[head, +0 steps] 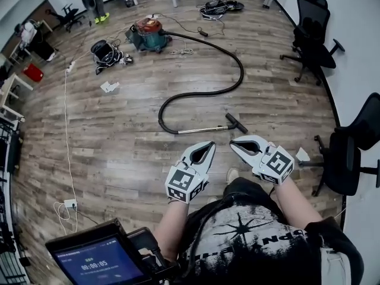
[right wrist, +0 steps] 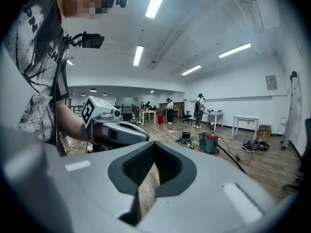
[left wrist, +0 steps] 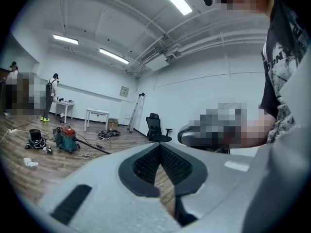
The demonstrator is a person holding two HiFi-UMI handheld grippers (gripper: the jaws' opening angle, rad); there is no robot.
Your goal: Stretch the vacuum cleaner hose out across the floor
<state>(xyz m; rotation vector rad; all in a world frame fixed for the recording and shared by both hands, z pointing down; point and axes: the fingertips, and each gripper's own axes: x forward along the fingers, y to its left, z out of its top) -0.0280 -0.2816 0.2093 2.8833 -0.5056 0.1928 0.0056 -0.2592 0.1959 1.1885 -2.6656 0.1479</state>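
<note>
A teal vacuum cleaner with a red top (head: pixel 148 33) stands far off on the wood floor. Its black hose (head: pixel 237 70) curls right, loops back and joins a metal wand (head: pixel 202 129) ending in a black nozzle (head: pixel 236 122). My left gripper (head: pixel 212 143) and right gripper (head: pixel 232 142) hang side by side just short of the nozzle, both shut and holding nothing. In the left gripper view the left gripper (left wrist: pixel 160 144) points past the vacuum cleaner (left wrist: pixel 67 139). In the right gripper view the right gripper (right wrist: pixel 154 143) has the vacuum cleaner (right wrist: pixel 210 142) and hose (right wrist: pixel 233 163) beyond it.
Two black office chairs (head: pixel 312 37) (head: pixel 356 153) stand along the right wall. A black bundle (head: pixel 105 52), white paper (head: pixel 109 86), a long white cable (head: pixel 66 129) with a power strip (head: pixel 70 204) and a cable coil (head: pixel 219 6) lie on the floor. People stand by tables at the back.
</note>
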